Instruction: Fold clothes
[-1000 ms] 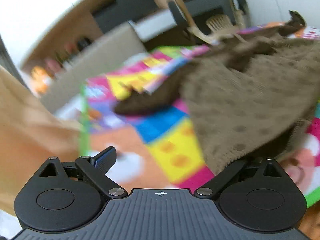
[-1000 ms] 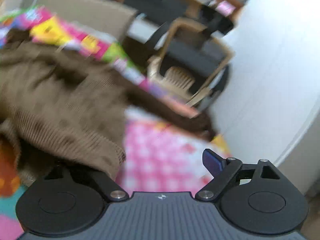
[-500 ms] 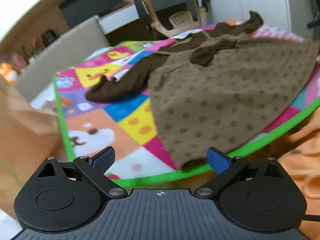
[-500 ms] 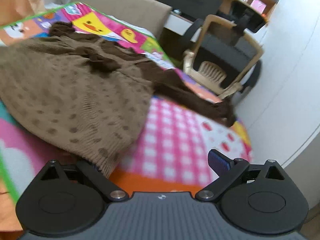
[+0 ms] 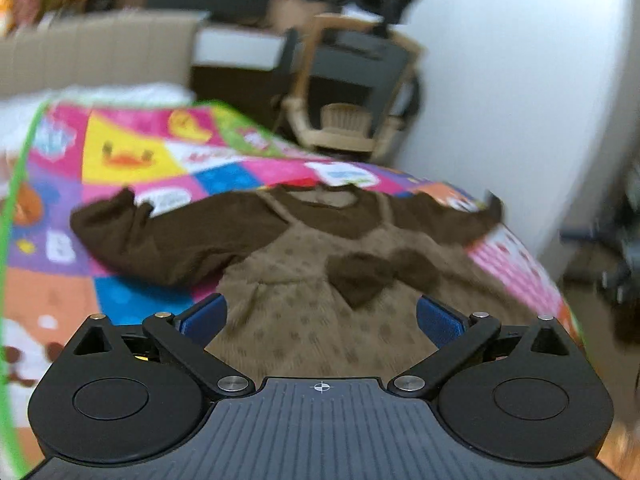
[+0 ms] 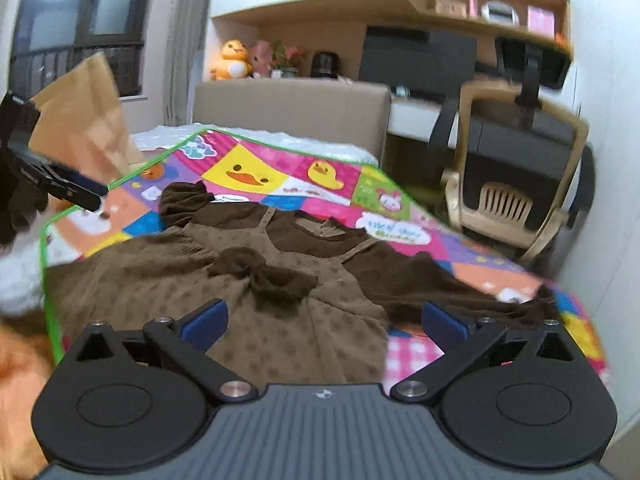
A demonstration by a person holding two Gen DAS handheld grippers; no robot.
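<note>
A brown knit dress (image 5: 304, 320) with dots, a dark bow (image 5: 360, 276) and dark brown sleeves (image 5: 160, 240) lies flat, face up, on a colourful play mat (image 5: 132, 152). My left gripper (image 5: 320, 316) hovers open over the skirt, nothing between its blue pads. In the right wrist view the same dress (image 6: 160, 292) spreads across the mat (image 6: 248, 172), bow (image 6: 264, 272) in the middle. My right gripper (image 6: 324, 322) is open above the skirt's right part and holds nothing. A finger (image 6: 76, 188) of the left gripper shows at the far left.
The mat covers a bed with a beige headboard (image 6: 288, 108). A tan chair (image 6: 512, 200) stands by a desk at the back right, near a white wall. A brown paper bag (image 6: 84, 120) stands at the left. Orange fabric (image 6: 20, 380) lies at the near left corner.
The dress hung by its hem over my fingers a second ago; now it lies spread on the mat. Both grippers have come off the hem and swung to face the dress.
</note>
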